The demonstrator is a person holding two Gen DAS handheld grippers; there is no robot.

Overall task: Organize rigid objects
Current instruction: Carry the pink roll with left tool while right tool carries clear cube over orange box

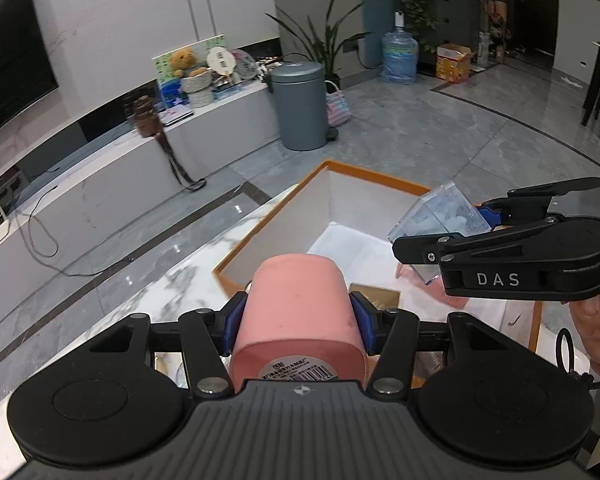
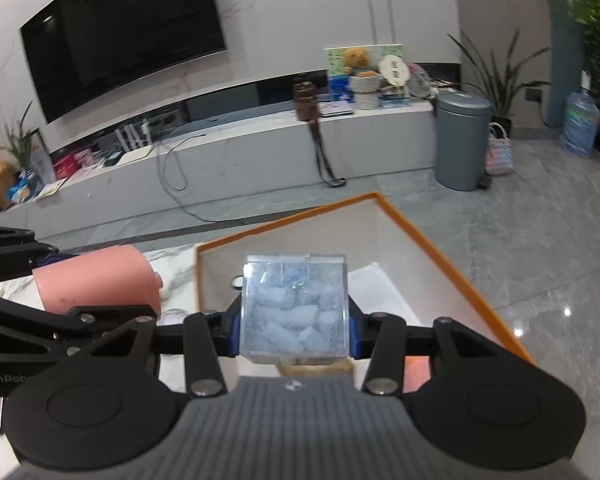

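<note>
My left gripper [image 1: 298, 320] is shut on a pink cup [image 1: 296, 316], held on its side with the labelled base toward the camera. It hangs over the near left corner of an orange-rimmed white box [image 1: 260, 224]. My right gripper [image 2: 294, 320] is shut on a clear plastic cube [image 2: 294, 304] filled with pale blue pieces, above the same orange-rimmed box [image 2: 432, 240]. In the left wrist view the right gripper [image 1: 456, 220] and the clear cube [image 1: 440, 216] hang over the box's right side. From the right wrist camera the pink cup [image 2: 96, 280] shows at the left.
The box sits on a white marble table [image 1: 172, 280]. Inside it lie white paper [image 1: 352, 248], a small tan box [image 1: 374, 296] and something pink. A grey bin [image 1: 298, 104] stands on the tiled floor beyond, by a long low TV bench [image 2: 260, 152].
</note>
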